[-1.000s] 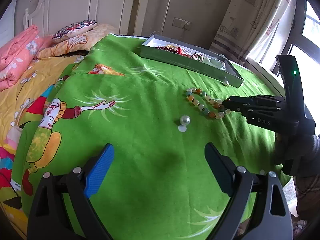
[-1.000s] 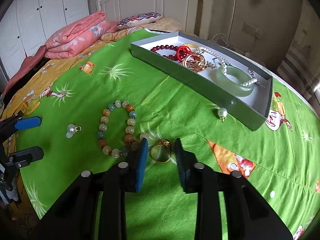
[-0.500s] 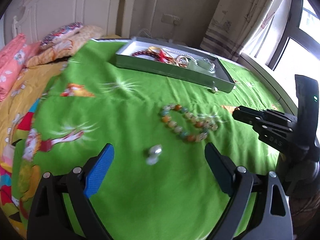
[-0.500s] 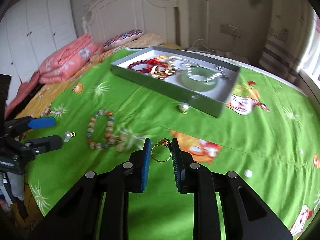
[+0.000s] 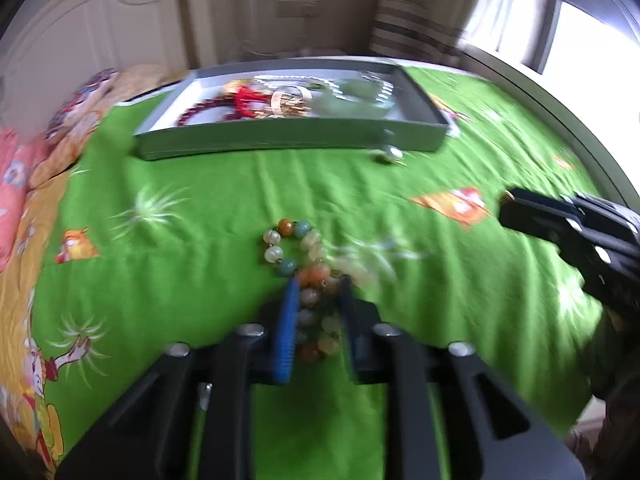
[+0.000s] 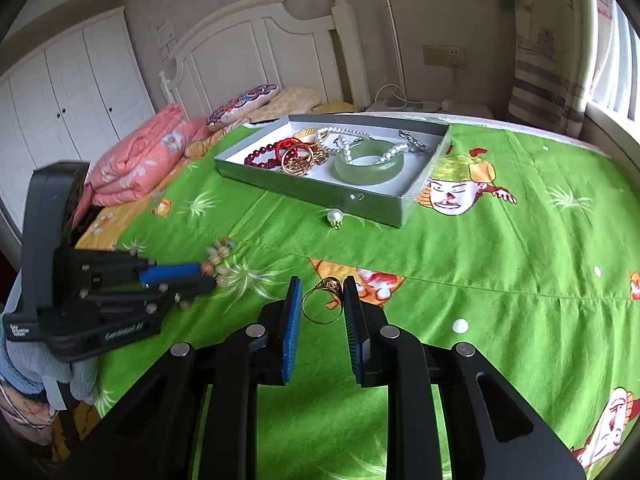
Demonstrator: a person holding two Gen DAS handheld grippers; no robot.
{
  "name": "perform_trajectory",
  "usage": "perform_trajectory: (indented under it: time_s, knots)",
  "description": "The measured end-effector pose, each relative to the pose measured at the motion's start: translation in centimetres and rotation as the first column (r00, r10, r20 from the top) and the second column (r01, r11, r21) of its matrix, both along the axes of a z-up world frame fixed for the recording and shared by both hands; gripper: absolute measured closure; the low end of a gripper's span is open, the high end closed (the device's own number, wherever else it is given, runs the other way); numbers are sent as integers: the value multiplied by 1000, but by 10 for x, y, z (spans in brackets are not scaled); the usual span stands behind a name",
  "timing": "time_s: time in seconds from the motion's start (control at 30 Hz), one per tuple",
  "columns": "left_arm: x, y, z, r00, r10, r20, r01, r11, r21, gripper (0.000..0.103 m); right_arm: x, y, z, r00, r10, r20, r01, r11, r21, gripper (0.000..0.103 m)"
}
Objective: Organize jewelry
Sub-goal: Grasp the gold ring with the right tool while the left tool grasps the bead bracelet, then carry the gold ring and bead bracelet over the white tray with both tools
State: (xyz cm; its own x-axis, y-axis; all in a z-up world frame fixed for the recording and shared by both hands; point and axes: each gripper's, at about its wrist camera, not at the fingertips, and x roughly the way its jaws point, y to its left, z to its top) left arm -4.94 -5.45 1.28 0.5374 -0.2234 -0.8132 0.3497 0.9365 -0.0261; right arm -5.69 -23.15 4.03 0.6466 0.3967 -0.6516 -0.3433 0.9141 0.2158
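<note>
My left gripper (image 5: pixel 318 292) is shut on the multicoloured bead bracelet (image 5: pixel 298 246), whose far end hangs past the fingertips over the green bedspread; it also shows in the right wrist view (image 6: pixel 219 256). My right gripper (image 6: pixel 319 294) is shut on a gold ring (image 6: pixel 323 303), held between the pads. The grey jewelry box (image 6: pixel 320 194) sits further back, holding a jade bangle (image 6: pixel 370 162), red beads, gold bangles and a pearl strand. The box also shows in the left wrist view (image 5: pixel 288 140).
A loose pearl pendant (image 6: pixel 335 217) lies on the bedspread just in front of the box; it shows in the left wrist view too (image 5: pixel 392 155). Pink folded quilts (image 6: pixel 140 160) and pillows lie at the left. The bed's edge runs at the right.
My left gripper moved forward and right past the pearl earring and closed on the bead bracelet. My right gripper keeps the ring and has lifted and drawn back slightly.
</note>
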Motion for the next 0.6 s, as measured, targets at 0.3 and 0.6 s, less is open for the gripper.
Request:
perform_trajectory:
  time_s: [0.3, 0.6]
  knots:
    - [-23, -6, 16, 995, -45, 90, 48, 998, -29, 94, -6, -6, 3, 1000, -4, 10, 4, 1000, 20, 82]
    - [-30, -2, 47, 986, -38, 160, 46, 998, -50, 94, -9, 2, 8, 1000, 14, 24, -14, 1000, 20, 82]
